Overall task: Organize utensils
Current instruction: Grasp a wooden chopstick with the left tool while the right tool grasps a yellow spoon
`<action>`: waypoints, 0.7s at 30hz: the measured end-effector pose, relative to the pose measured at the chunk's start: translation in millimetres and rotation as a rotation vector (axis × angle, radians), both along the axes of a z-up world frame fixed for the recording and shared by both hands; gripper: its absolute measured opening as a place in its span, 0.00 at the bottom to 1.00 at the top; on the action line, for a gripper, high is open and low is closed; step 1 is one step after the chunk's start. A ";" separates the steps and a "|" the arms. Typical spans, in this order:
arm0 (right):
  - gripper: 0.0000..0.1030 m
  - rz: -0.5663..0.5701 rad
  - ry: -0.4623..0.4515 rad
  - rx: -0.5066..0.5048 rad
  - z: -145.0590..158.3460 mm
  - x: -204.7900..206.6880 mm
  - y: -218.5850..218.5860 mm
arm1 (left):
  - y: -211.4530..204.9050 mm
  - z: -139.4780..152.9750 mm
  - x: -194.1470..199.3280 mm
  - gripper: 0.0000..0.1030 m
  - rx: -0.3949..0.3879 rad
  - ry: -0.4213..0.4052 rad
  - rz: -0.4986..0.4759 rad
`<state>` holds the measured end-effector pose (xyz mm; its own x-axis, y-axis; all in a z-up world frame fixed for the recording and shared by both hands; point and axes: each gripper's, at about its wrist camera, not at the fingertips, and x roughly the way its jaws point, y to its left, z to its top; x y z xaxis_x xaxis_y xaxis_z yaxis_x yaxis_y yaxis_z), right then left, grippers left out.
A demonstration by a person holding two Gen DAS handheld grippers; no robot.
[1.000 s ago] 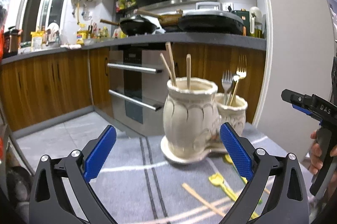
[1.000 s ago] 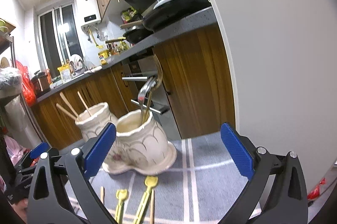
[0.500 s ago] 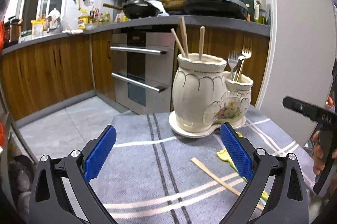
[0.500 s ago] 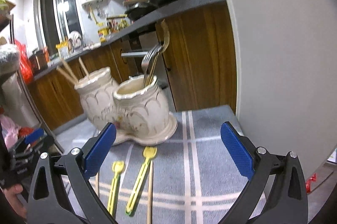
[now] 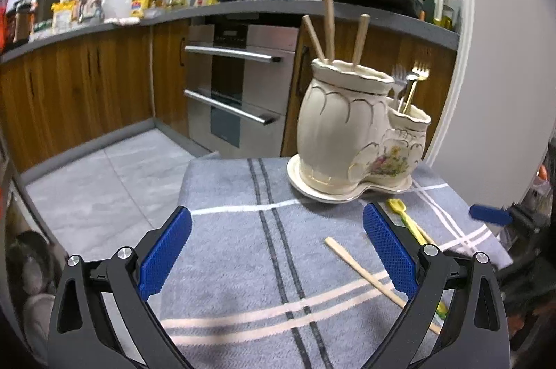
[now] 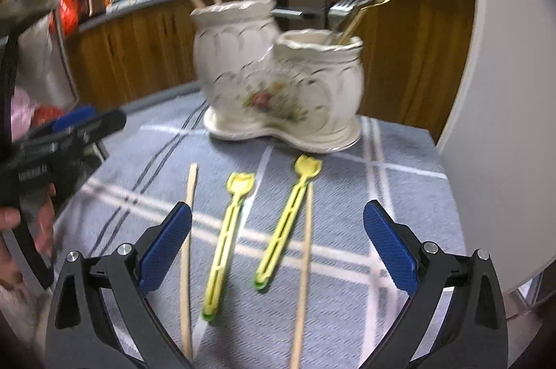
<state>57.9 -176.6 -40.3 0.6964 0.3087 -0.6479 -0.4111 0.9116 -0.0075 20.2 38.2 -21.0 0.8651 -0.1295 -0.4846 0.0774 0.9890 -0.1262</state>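
Yellow spoons and wooden chopsticks lie loose below the ceramic holder — awaiting sorting. Right gripper jaws closing, nothing between; left gripper jaws apart, empty.

Blurred right wrist view; several utensils partly hidden or cut off.

The ceramic holder looks smeared, its floral print unreadable. Two chopsticks run off the bottom edge. In the left wrist view, a yellow spoon disappears behind the lower-right finger, possibly two.

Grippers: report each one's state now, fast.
Left gripper: open, holding nothing.
Right gripper: jaws closing but wide apart, nothing gripped; yellow spoons and chopsticks lie on the cloth below.
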 end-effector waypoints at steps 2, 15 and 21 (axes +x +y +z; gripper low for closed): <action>0.80 0.016 0.023 -0.034 -4.5 2.3 8.9 | 2.0 -1.1 0.8 0.95 -0.024 0.013 -0.011; 0.28 0.063 0.153 -0.096 -28.7 19.3 38.3 | -3.3 -1.7 2.0 0.95 -0.001 0.016 -0.016; 0.09 0.082 0.163 -0.035 -29.0 22.1 31.0 | -7.9 -1.6 3.9 0.95 0.011 0.026 -0.018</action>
<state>80.0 -145.6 -69.4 0.5550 0.3351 -0.7614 -0.4822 0.8754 0.0337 24.1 30.3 -22.6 0.8496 -0.1392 -0.5088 0.0916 0.9888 -0.1176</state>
